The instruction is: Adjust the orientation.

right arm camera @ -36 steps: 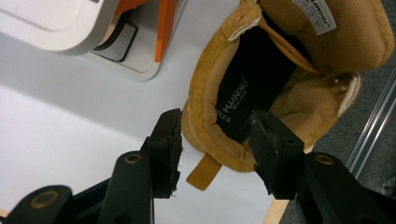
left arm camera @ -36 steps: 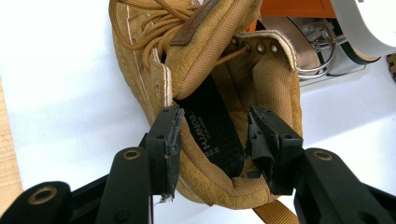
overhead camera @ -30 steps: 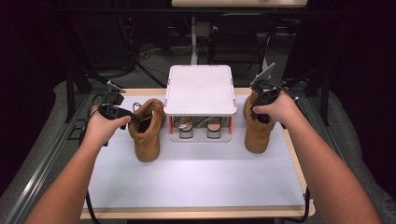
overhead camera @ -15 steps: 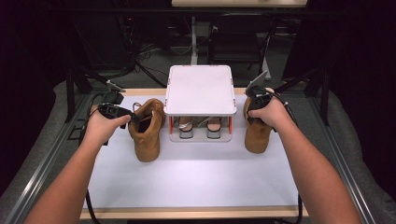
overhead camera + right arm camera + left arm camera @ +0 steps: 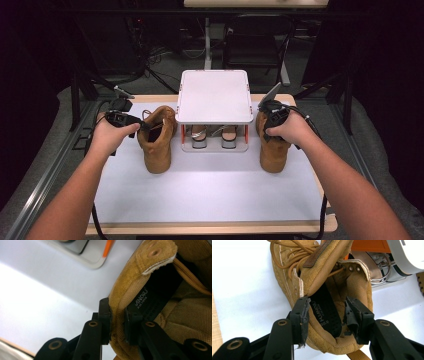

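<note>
Scene: two tan boots on a white counter (image 5: 210, 195), either side of a small shoe rack (image 5: 214, 97).
Left gripper (image 5: 325, 312): spread around the left boot's (image 5: 156, 140) collar, not yet closed.
Right gripper (image 5: 117, 320): has closed since a second ago, now pinching the right boot's (image 5: 274, 152) collar.
Meaning: right boot likely ready to lift; left boot needs gripping.

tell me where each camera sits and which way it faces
High view: above the person's side, facing forward and down on the table; forearms, left gripper, right gripper.
Left gripper view: rides that gripper, jaws apart around the left boot collar.
Right gripper view: rides that gripper, jaws pinching the right boot collar.
Shared: all show the rack.
</note>
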Action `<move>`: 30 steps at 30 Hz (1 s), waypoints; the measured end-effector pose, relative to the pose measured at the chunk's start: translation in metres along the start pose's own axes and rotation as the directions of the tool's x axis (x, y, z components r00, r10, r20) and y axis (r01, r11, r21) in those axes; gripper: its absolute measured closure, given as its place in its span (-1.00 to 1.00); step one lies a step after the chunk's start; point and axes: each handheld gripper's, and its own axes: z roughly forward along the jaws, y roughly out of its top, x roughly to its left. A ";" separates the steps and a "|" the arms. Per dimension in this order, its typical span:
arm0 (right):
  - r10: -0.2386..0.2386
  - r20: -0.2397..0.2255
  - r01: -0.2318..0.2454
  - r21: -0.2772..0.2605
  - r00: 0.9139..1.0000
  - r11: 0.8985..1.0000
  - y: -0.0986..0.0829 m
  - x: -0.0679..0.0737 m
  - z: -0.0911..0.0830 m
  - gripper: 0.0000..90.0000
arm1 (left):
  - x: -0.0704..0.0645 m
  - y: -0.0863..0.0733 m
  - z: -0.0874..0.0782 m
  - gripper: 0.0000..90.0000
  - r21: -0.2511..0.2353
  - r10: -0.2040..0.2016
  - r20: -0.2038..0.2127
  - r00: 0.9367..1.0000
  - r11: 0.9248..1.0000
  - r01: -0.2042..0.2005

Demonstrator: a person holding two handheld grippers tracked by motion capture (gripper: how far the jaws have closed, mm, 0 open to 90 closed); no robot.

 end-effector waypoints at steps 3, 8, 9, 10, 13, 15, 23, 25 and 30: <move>-0.026 0.004 0.026 0.004 1.000 1.000 -0.009 0.006 -0.001 0.74 | 0.000 0.000 0.000 0.21 -0.003 0.000 -0.003 1.000 1.000 0.000; -0.067 -0.015 0.067 0.002 0.998 0.998 -0.024 0.014 -0.003 0.74 | 0.000 0.000 0.000 0.21 -0.003 0.000 -0.003 1.000 1.000 0.000; -0.064 -0.015 0.064 -0.003 0.998 0.998 -0.026 0.017 -0.003 0.74 | -0.001 0.000 0.000 0.21 -0.003 -0.001 -0.004 1.000 1.000 0.001; -0.082 -0.012 0.082 0.009 0.997 0.997 -0.028 0.018 -0.004 0.74 | -0.001 0.000 0.000 0.21 -0.003 0.000 -0.005 1.000 1.000 0.000; -0.088 -0.023 0.088 0.011 0.996 0.996 -0.032 0.022 -0.005 0.74 | -0.001 -0.001 0.000 0.21 -0.002 0.000 -0.006 1.000 1.000 0.000; -0.092 -0.028 0.093 0.015 0.995 0.996 -0.034 0.023 -0.005 0.72 | -0.001 -0.001 0.000 0.21 -0.001 -0.003 -0.005 1.000 1.000 0.003; -0.055 -0.042 0.055 0.010 0.998 0.998 -0.034 0.024 -0.005 0.45 | 0.000 -0.001 -0.002 0.21 0.002 0.000 -0.011 1.000 1.000 0.000; -0.060 -0.046 0.060 0.001 0.997 0.998 -0.035 0.025 -0.009 0.40 | 0.001 -0.001 -0.004 0.21 -0.001 -0.002 -0.015 1.000 1.000 0.002; -0.050 -0.032 0.049 -0.032 0.998 0.998 -0.038 0.025 -0.024 0.34 | 0.002 -0.001 -0.007 0.21 0.001 0.000 -0.024 1.000 1.000 0.000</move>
